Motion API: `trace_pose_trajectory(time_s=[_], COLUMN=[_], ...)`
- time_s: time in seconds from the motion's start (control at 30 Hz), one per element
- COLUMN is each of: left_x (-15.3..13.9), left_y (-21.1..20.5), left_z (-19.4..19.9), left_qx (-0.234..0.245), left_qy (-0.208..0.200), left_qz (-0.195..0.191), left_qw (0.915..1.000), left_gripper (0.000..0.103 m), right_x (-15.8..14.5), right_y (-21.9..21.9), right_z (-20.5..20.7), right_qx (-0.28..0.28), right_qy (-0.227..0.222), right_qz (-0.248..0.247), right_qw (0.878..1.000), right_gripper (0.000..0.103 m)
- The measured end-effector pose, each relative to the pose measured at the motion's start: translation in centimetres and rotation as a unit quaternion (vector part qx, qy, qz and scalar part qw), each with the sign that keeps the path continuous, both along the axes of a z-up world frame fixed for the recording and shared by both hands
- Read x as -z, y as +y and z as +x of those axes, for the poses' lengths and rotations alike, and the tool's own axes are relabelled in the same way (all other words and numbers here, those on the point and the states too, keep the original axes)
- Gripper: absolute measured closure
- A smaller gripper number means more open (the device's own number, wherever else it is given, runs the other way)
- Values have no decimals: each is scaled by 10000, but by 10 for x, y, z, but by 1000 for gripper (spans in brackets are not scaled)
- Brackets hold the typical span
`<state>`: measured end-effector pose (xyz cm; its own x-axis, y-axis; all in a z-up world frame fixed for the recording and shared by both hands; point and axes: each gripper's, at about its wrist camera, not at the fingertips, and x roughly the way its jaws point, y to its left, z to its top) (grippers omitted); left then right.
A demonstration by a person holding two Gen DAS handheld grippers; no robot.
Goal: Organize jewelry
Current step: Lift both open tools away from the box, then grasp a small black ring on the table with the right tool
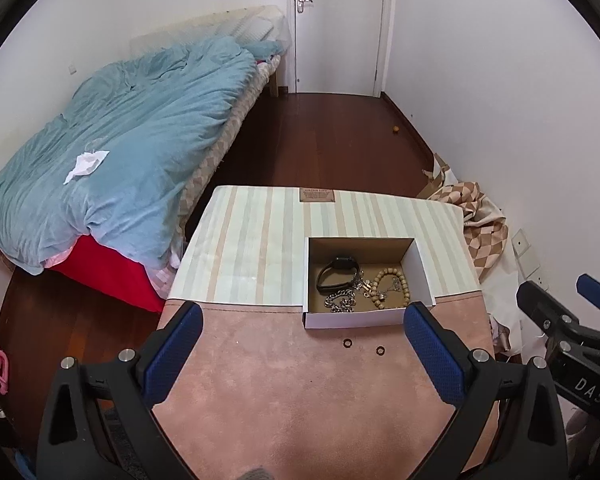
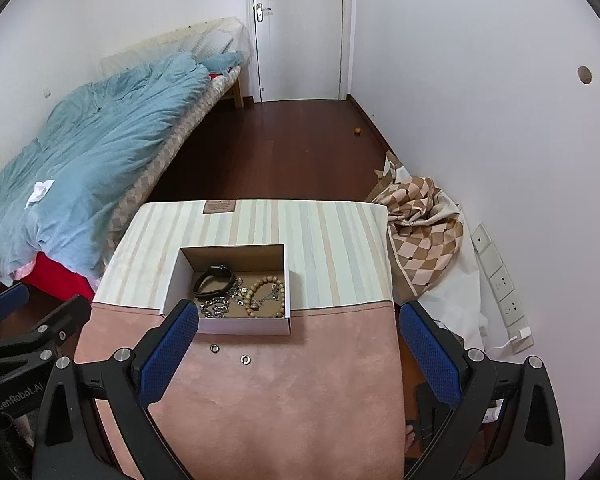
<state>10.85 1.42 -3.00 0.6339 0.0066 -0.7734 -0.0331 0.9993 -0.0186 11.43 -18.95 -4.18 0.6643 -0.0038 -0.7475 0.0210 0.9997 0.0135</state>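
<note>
- Bedroom with dark wood floor, white door at the top centre, and bed (image 1: 120, 140) under a blue duvet filling the left of both views.
- Across the lower middle, padded surface (image 1: 300, 380), pink near the camera and striped farther back.
- At the centre of the frame, on the seam between pink and stripes, open cardboard box (image 2: 228, 324), already holding a black watch (image 2: 214, 278), a silver chain (image 2: 216, 308) and a wooden bead bracelet (image 2: 266, 296).
- Held above the pink area with fingers spread wide and nothing between them: left gripper (image 1: 304, 352).
- Likewise spread and empty, right gripper (image 2: 300, 352).
- Just below the box's near wall, well apart from either gripper, two small rings (image 2: 214, 348) on the pink fabric.
- Judged nearly done: only the rings left outside the box.
- Next move likely called for a low, careful pinch on one thin ring lying flat on soft fabric, then a lift over the near wall.
</note>
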Motion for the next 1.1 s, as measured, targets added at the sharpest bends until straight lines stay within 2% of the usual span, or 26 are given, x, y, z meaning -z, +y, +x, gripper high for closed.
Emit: trace_pose_trajectory(time_s=[0.1,0.2,0.33,0.37,0.4,0.47,0.67,0.83,0.97,1.0,1.03,1.07,1.1], left_x=[-1,12,48,63,79,106,178,199,203,204,204,204,205], left_y=[1,1,3,6,9,15,36,48,54,54,55,55,55], left_z=[-1,3,6,9,11,15,28,36,41,42,43,44,45], left_qx=[-29,-32,-187,-244,-301,-413,-753,-912,-953,-954,-952,-944,-935], left_qy=[2,163,352,510,674,934,1713,1870,1893,1888,1880,1877,1876], left_qz=[16,98,282,370,445,592,1097,1293,1314,1318,1312,1303,1296], left_qw=[10000,9998,9988,9977,9963,9930,9762,9695,9684,9685,9687,9690,9692], left_gripper=[0,0,0,0,0,0,0,0,0,0,0,0,0], right_x=[4,20,67,85,102,135,204,230,240,240,240,239,239], right_y=[-2,-2,0,1,4,10,36,59,75,78,82,84,85], right_z=[-2,2,11,14,16,23,37,46,51,52,52,53,53], right_qx=[28,49,-1,-54,-123,-224,-448,-540,-655,-706,-737,-754,-763], right_qy=[46,199,545,678,814,1131,1461,1506,1393,1352,1275,1226,1203], right_qz=[80,146,286,347,394,489,567,414,109,43,-112,-191,-206], right_qw=[10000,9997,9981,9971,9958,9921,9866,9862,9880,9883,9890,9894,9896], right_gripper=[1,1,3,11,25,36,38,43,57,68,75,91,90])
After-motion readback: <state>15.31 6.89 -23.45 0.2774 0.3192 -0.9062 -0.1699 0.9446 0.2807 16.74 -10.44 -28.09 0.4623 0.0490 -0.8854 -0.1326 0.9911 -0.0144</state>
